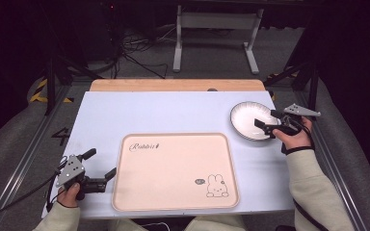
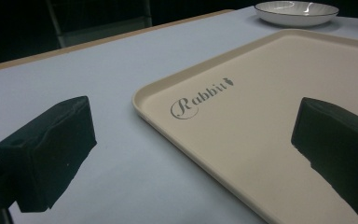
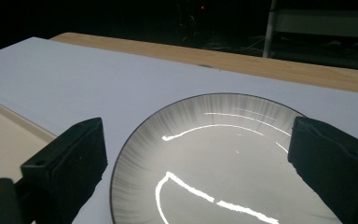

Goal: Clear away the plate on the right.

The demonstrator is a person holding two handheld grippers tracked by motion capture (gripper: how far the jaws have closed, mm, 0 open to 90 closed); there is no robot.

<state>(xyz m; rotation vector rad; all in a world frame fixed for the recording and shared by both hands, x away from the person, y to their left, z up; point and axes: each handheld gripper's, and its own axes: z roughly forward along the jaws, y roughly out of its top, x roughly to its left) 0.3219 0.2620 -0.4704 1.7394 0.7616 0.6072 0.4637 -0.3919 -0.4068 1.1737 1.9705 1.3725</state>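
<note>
— Since the round white ceramic plate with a dark rim sits on the table's far right, off the beige plastic rabbit tray, how do you take it?

— Your right gripper hovers over it, jaws apart: straddle 1 rim edge. Your left gripper waits, jaws apart, beside the tray.

A pale blue-white rectangular bench with a bare wooden strip along its far edge carries two things. A beige plastic tray printed with "Rabbit" and a small rabbit drawing lies near the front. A white dark-rimmed ceramic dish sits toward the far right, apart from the tray.
</note>
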